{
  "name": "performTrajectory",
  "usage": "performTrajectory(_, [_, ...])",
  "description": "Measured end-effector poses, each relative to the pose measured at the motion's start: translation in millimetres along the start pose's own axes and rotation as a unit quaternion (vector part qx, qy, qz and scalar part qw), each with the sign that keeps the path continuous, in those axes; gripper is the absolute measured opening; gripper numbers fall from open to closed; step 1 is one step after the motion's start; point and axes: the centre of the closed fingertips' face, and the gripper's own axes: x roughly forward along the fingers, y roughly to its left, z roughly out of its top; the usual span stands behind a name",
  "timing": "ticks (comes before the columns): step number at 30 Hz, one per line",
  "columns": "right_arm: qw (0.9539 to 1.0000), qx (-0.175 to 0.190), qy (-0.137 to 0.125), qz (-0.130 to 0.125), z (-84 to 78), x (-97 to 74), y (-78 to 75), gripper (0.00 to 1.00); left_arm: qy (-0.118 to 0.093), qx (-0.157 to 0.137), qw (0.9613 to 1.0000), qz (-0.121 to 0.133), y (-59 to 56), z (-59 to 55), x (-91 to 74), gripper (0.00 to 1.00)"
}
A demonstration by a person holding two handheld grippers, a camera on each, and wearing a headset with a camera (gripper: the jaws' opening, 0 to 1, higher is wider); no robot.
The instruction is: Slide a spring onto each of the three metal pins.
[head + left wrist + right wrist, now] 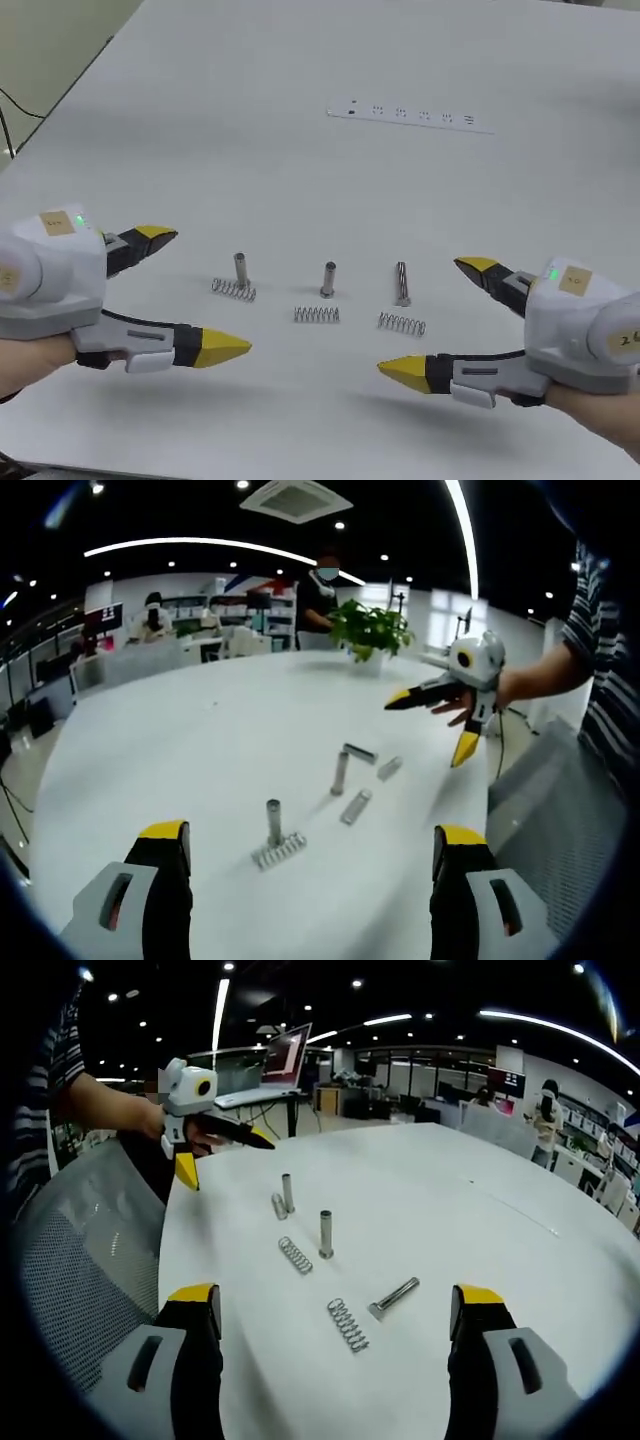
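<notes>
Three silver pins (329, 279), two upright, one flat, coiled springs (317, 315) alongside.

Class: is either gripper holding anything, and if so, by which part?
Nothing is held: the left gripper and right gripper are both open, apart from the springs and pins.

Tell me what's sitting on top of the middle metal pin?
Nothing. The middle pin stands upright with a bare top. A spring lies flat on the table just on the person's side of it, not slid on. Nothing covers the pin.
</notes>
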Motion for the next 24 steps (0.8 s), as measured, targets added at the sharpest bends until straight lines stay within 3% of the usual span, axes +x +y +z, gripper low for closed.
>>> performTrajectory(19, [0.9995,0.018,0.013,-0.021,-6.3,1.0,-2.8,0.94,-0.001,-0.004,0.9998,-0.021,3.1,-0.1,3.9,0.99])
performTrajectory(24, [0.9996,0.012,0.023,-0.015,-10.0,-0.4,4.7,0.93,0.0,-0.01,0.9998,-0.018,5.9,-5.4,1.4,0.99])
